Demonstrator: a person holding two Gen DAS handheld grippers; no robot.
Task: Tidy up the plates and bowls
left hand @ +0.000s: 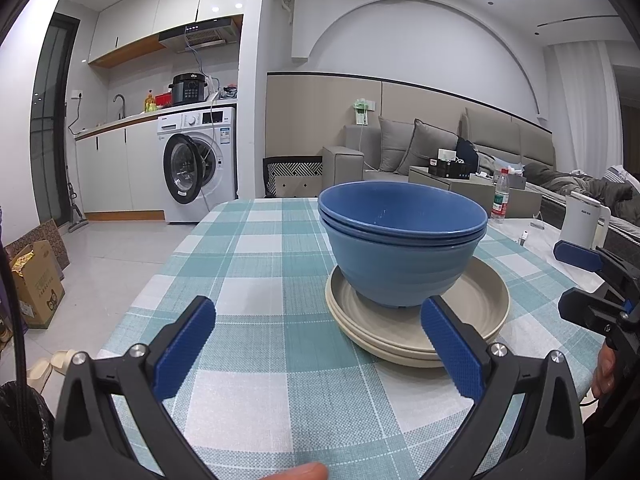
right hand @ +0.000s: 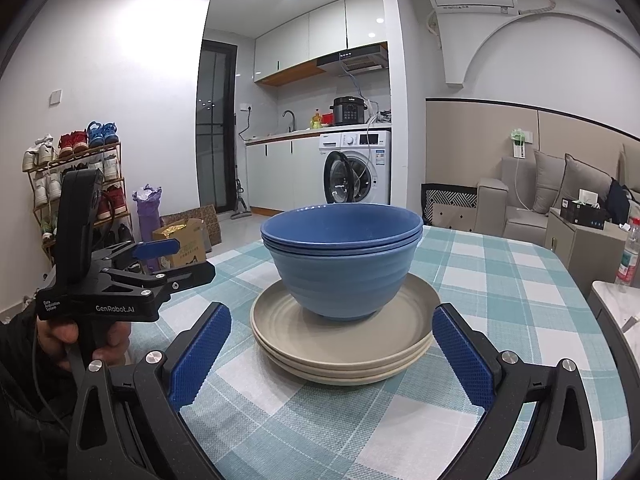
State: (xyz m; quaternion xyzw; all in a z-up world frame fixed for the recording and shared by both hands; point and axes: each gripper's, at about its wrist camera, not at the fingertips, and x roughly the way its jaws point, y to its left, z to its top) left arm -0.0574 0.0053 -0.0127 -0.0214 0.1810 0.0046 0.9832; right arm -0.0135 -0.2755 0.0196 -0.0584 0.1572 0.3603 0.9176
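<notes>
Both claws — left claw point(left hand: 318, 344) and right claw point(right hand: 332, 356) — gaped wide, holding nothing, over the counter's point(right hand: 500, 280) near edge; nested blue bowls point(right hand: 342, 256) sat on stacked beige plates point(right hand: 340, 356) mid-counter.

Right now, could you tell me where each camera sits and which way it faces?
Left wrist: on the open left gripper, facing the bowls on plates from their left; the right gripper and a hand show at right.
Right wrist: on the open right gripper, facing the stack squarely; the left gripper shows at left.
Shared: stack, checked tablecloth, washing machine.
</notes>
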